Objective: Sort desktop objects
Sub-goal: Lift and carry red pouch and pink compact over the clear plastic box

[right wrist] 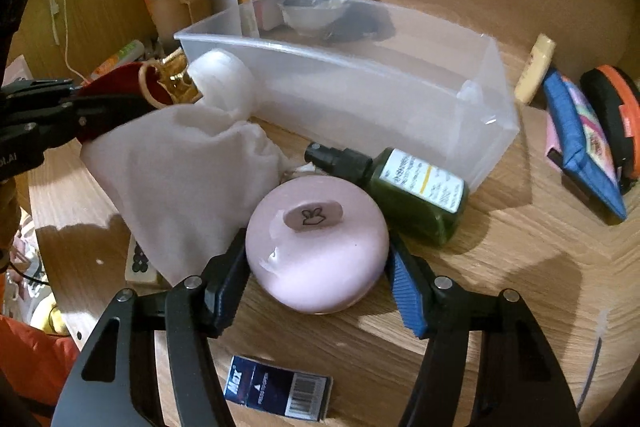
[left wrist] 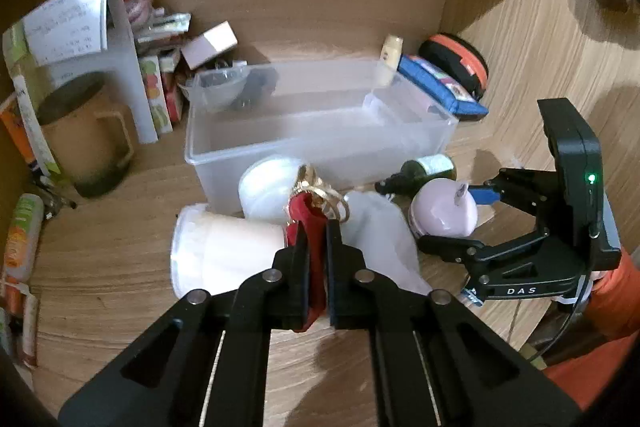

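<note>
A: Left wrist view first: why is that red pouch (left wrist: 310, 227) up off the tabletop (left wrist: 120, 247)?

B: My left gripper (left wrist: 318, 227) has its jaws pinched tight on it, gold rings dangling at the top, I'd say so I can carry it to the bin (left wrist: 320, 131), which stands just behind.

A: And your right?

B: My right gripper (right wrist: 316, 267) straddles the pink case (right wrist: 318, 247). The jaws are wide, one on each side; I judge the pads touch it or nearly so, not yet a firm squeeze.

A: Why there?

B: It lies flat in front, easiest to take next, I think.

A: Count them.

B: One bin, one pouch, one pink case, one green bottle (right wrist: 404, 187) lying on its side beside the bin, one white cloth (right wrist: 180, 179), two white tubs (left wrist: 224, 251).
</note>
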